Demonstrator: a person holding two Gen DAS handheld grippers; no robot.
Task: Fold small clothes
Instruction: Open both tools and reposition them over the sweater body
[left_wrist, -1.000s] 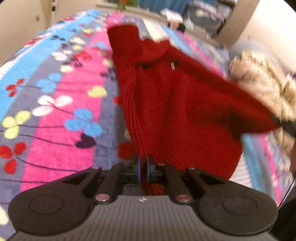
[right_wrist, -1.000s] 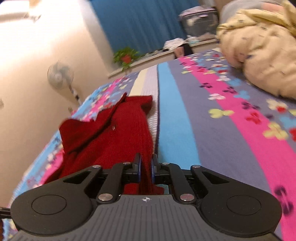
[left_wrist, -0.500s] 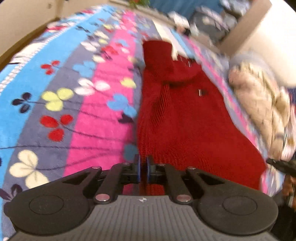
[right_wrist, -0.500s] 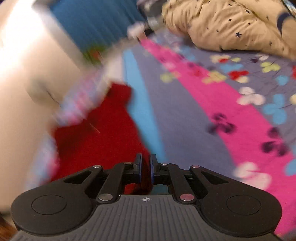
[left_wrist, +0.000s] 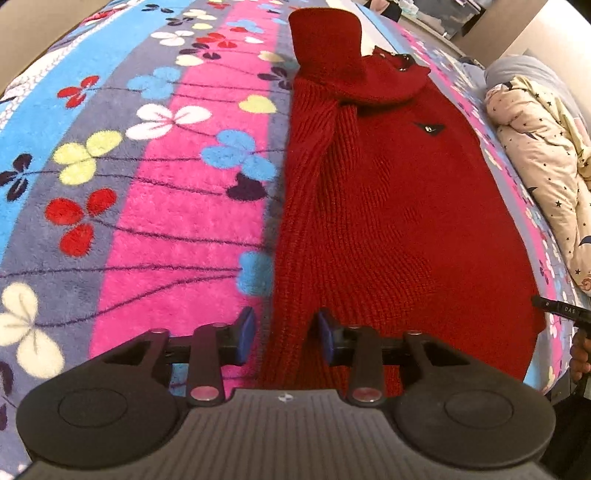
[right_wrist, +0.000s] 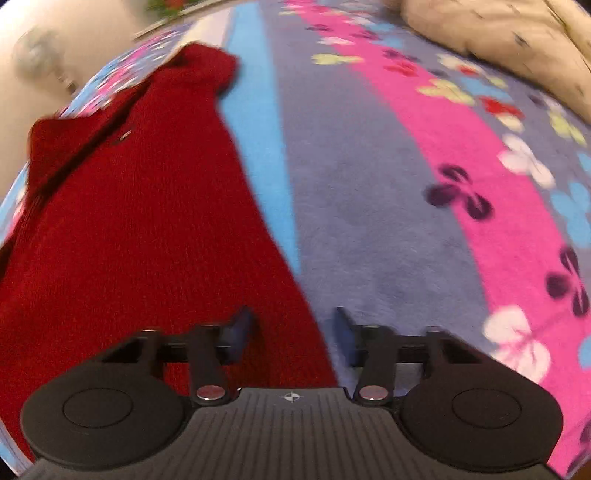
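Both tongs have just released: a second ago and half a second ago each pair was clamped on the hem of the red knit sweater (left_wrist: 388, 206); now the left tongs (left_wrist: 283, 338) stand parted with the sweater's left hem corner lying loose between the blue pads and nothing gripped, and the right tongs (right_wrist: 293, 334) stand equally parted over the right hem corner, likewise holding nothing. The sweater, which hung lifted and bunched a second ago, now lies spread flat on the bed's floral fleece blanket (left_wrist: 155, 192), hem nearest the tongs, collar and the small dark chest label (left_wrist: 428, 128) at the far end; one sleeve (left_wrist: 325, 48) is turned up beyond the collar in the left wrist view. Judgement: the spreading step is finished and the garment is ready for the first fold, probably a sleeve or side brought inward; no fold is yet made. Count: one sweater; one chest label; one blanket; one cream star-print quilt (left_wrist: 543, 155), lying well to the right of the sweater; two tongs. The right wrist view is motion-blurred, so finer detail at the far collar cannot be read there.
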